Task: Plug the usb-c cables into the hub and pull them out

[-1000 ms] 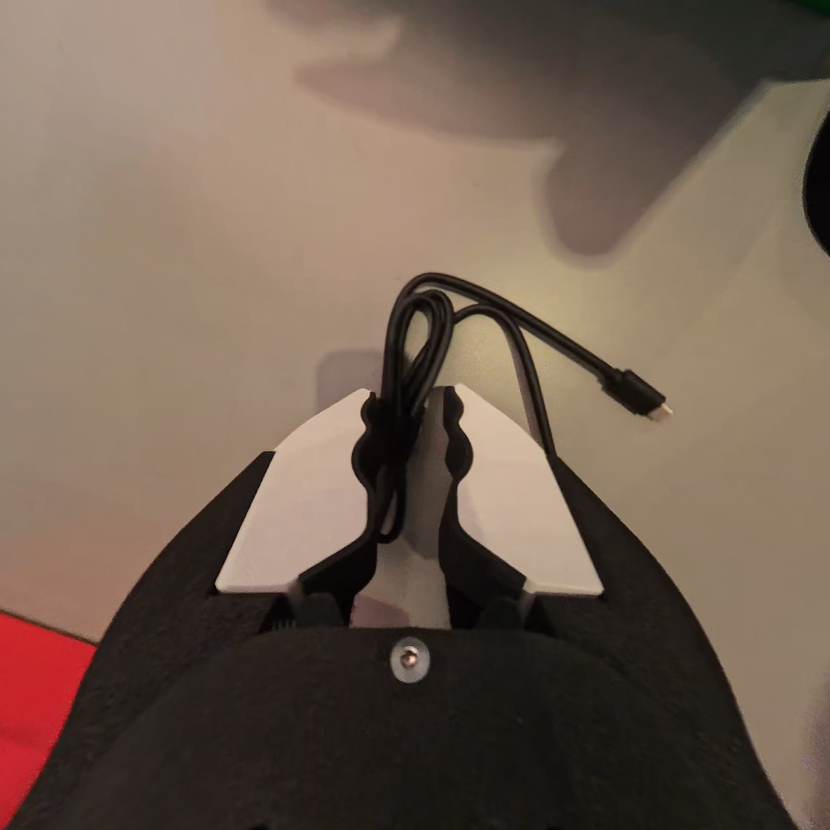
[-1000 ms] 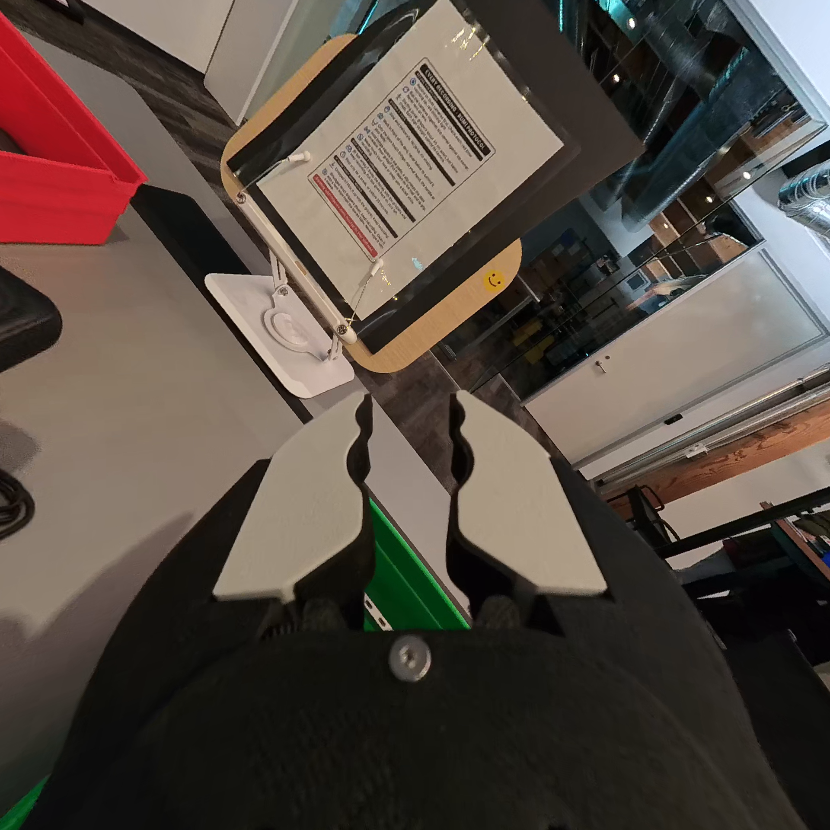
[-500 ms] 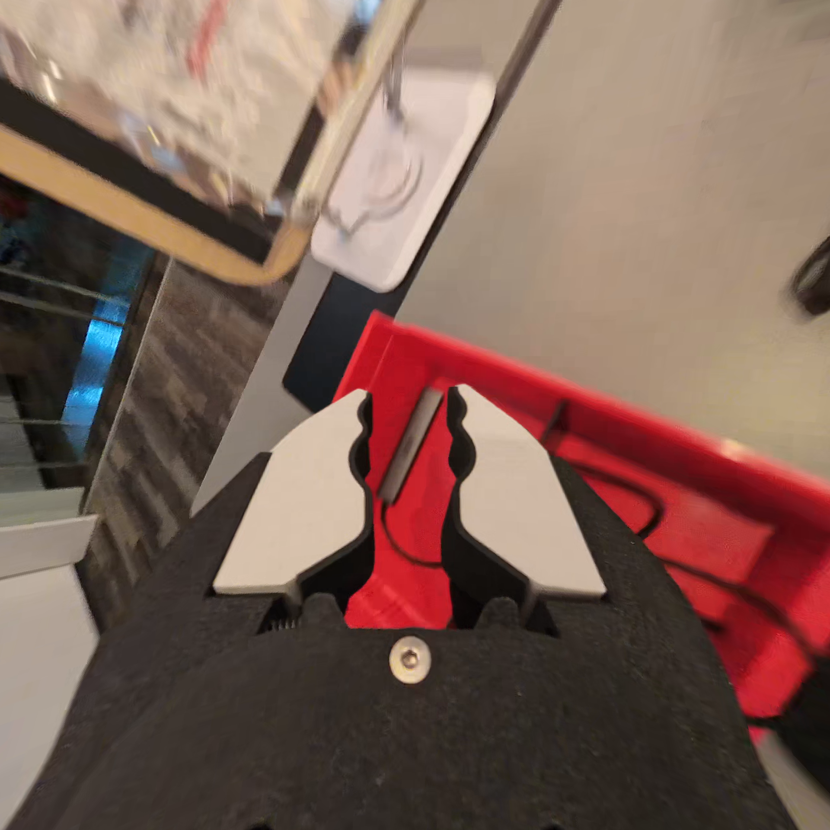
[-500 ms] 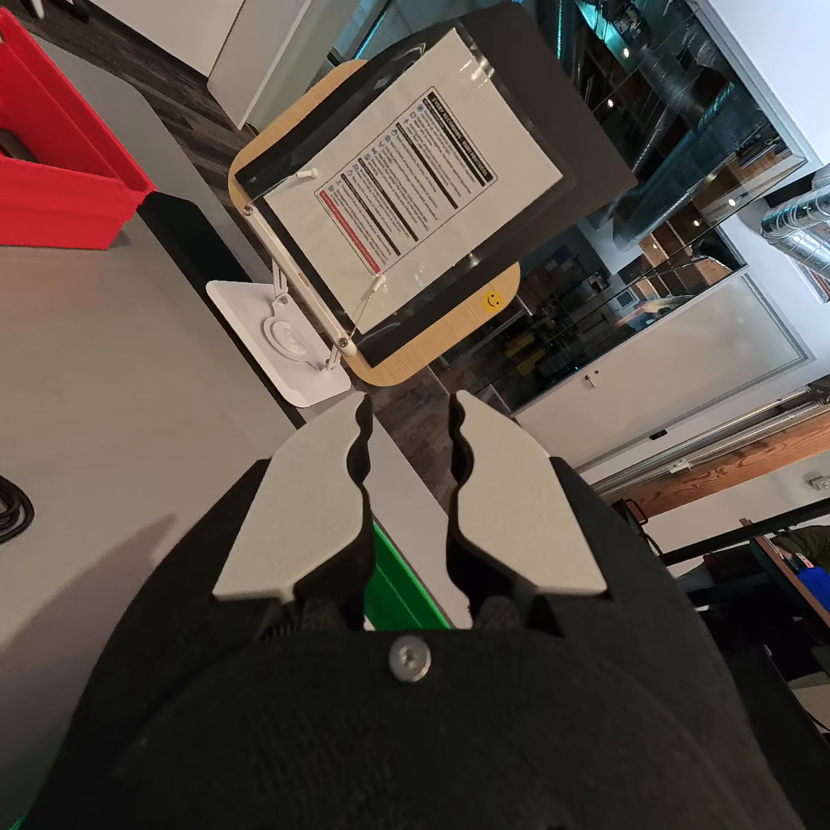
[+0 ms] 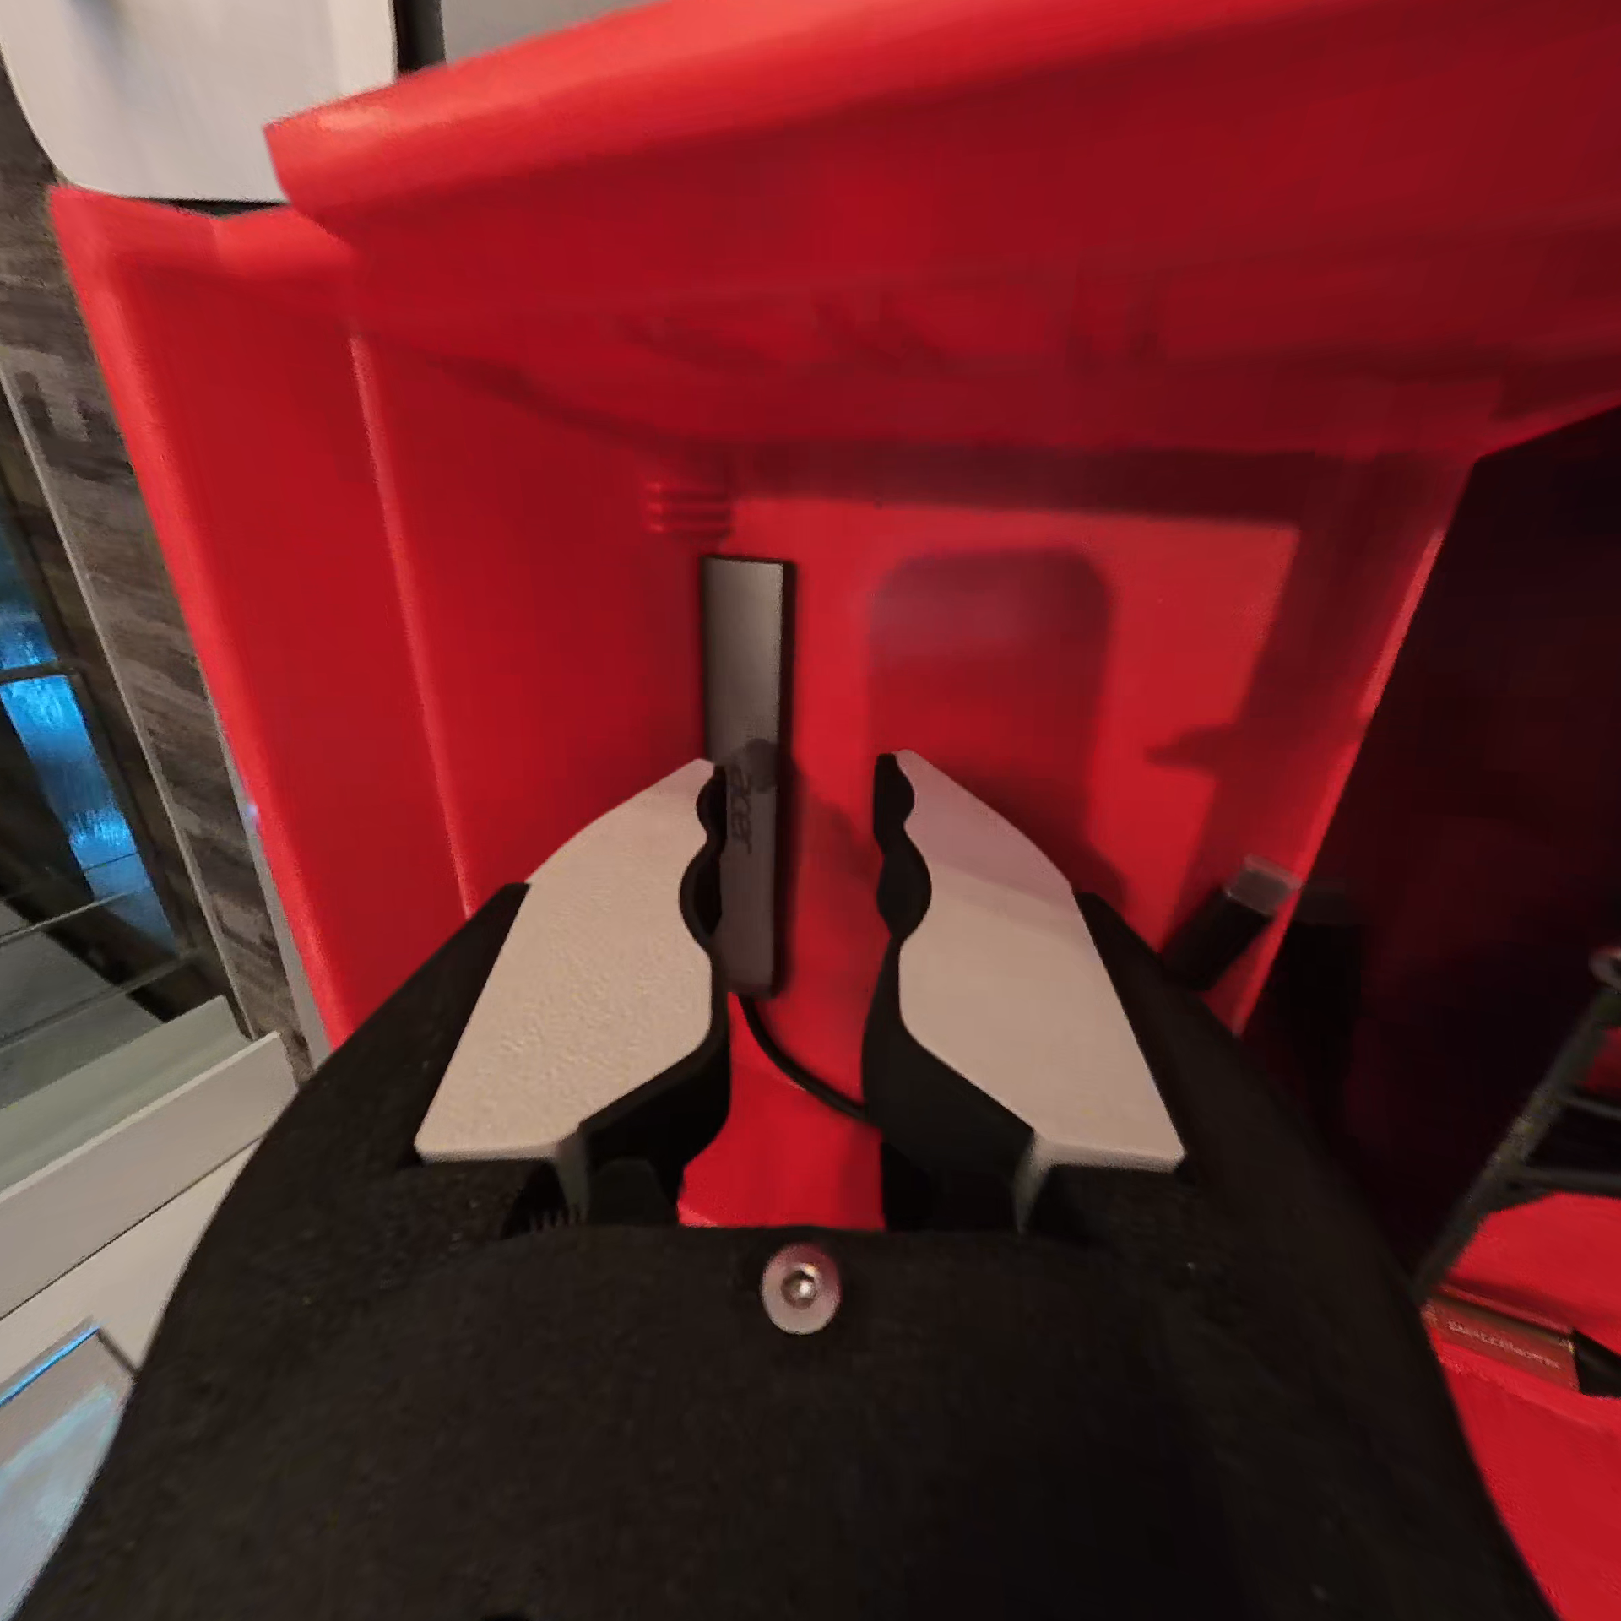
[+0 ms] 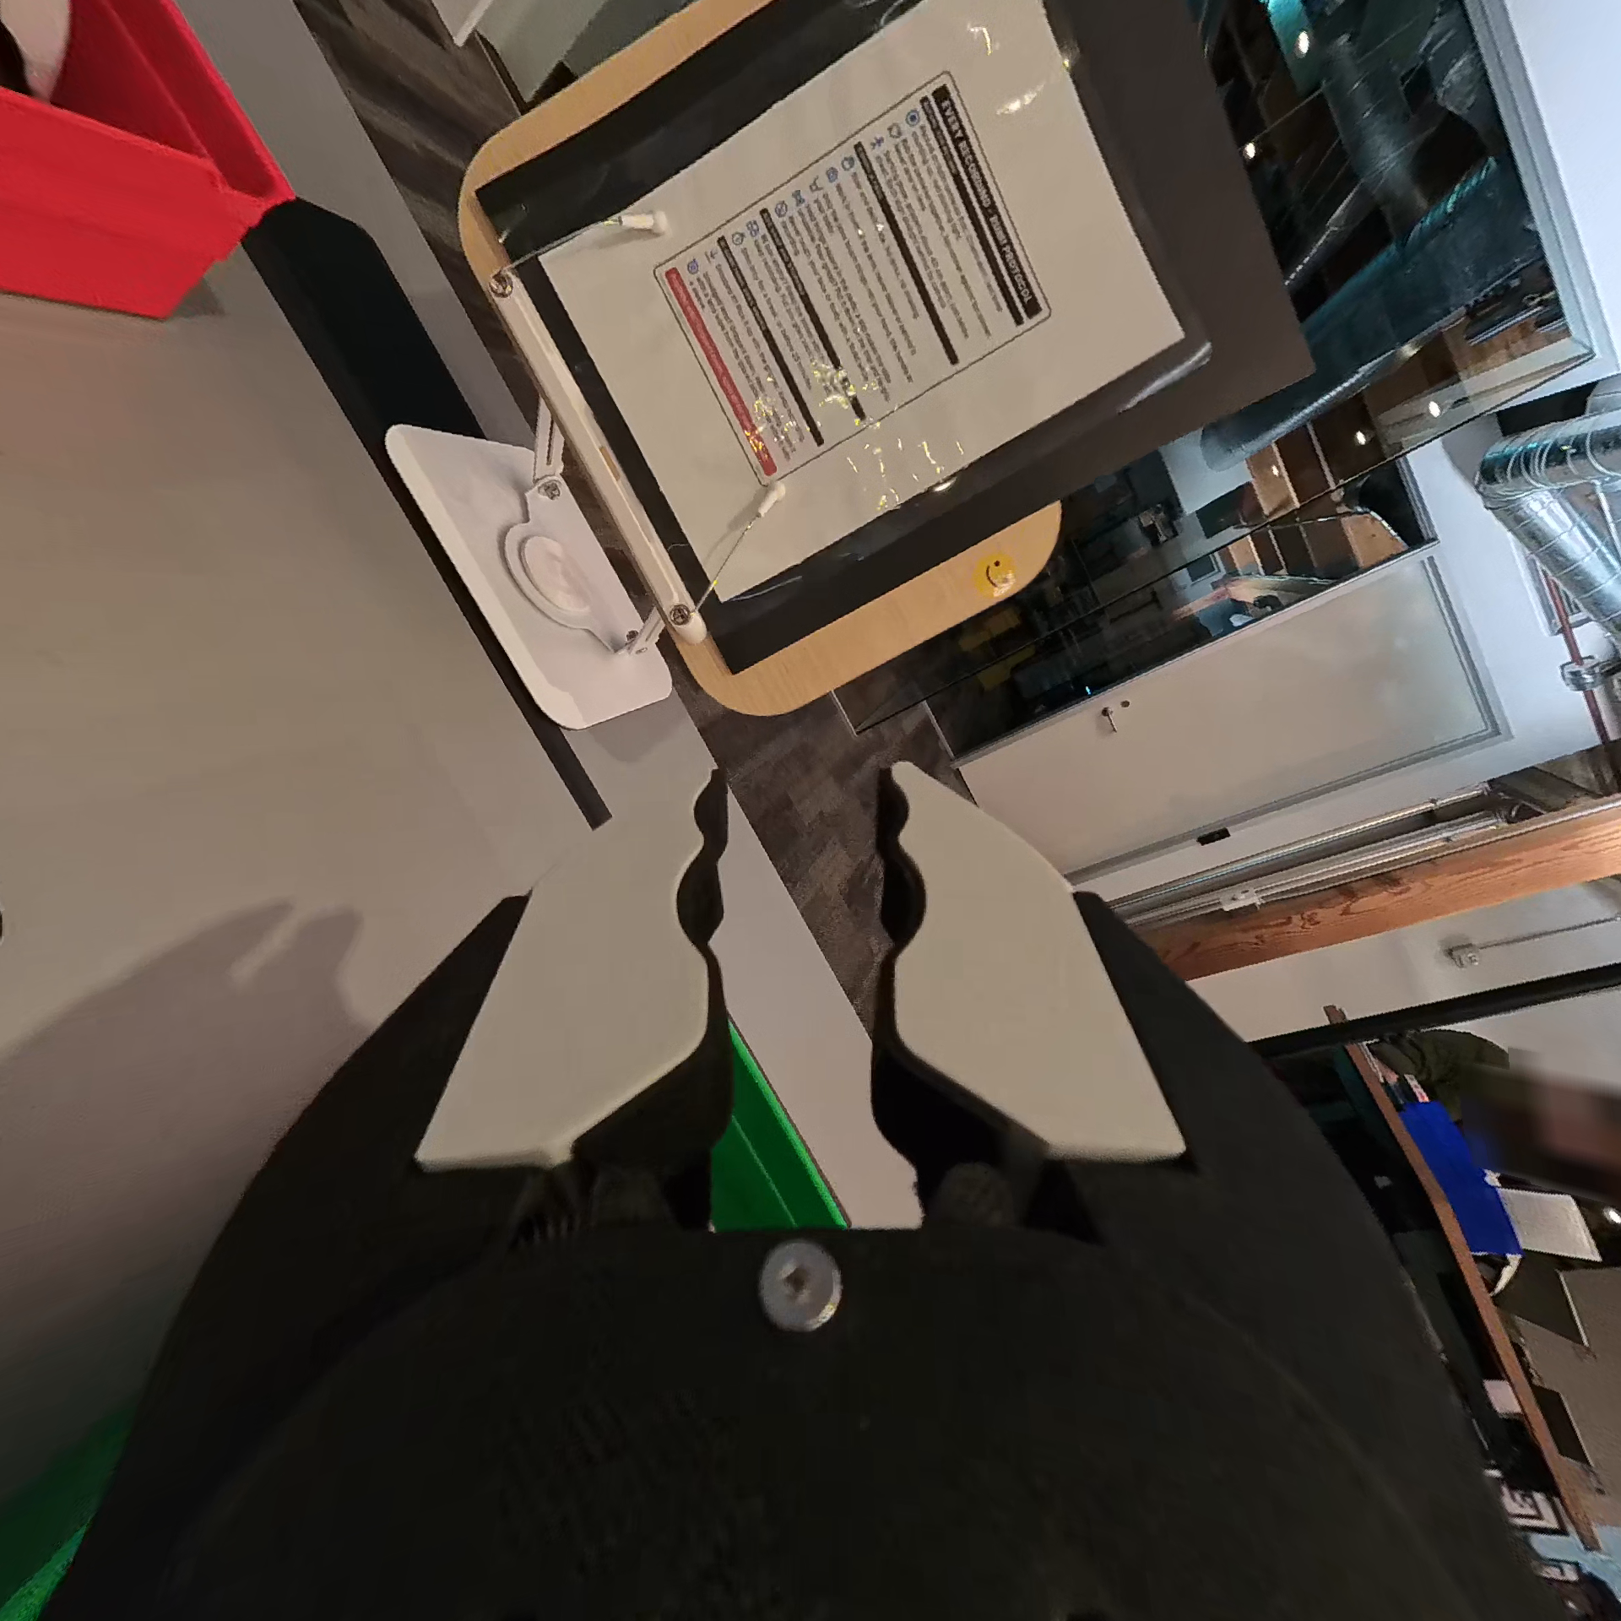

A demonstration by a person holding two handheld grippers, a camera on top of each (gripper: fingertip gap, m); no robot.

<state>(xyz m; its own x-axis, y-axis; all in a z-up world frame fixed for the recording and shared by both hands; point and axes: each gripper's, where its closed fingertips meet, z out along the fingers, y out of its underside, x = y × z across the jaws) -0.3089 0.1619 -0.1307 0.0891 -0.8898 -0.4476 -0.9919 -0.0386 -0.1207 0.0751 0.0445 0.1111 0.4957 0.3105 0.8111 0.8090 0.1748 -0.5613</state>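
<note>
My left gripper (image 5: 798,772) is open and reaches into a red bin (image 5: 526,614). A slim grey hub (image 5: 744,667) lies on the bin floor, its near half between the jaws and close to the left finger. The hub's black cable (image 5: 789,1066) runs back under the gripper. A black USB plug (image 5: 1241,908) lies at the bin's right side. My right gripper (image 6: 803,781) is open and empty, held over the far edge of the grey table (image 6: 219,614).
A second plug with a reddish metal shell (image 5: 1491,1355) lies at the lower right. In the right wrist view a red bin (image 6: 114,219) stands at the top left, with a sign board (image 6: 833,307) on a white stand (image 6: 535,561) and a green bin (image 6: 763,1140). About 45 centimeters separates my left fingertips from my right. The black USB plug (image 5: 1241,908) sits 7 centimeters or so from the ends of my left fingers.
The left gripper has left the coiled black cable on the table and swung into the red bin, over the hub. The right gripper has shifted only slightly.
</note>
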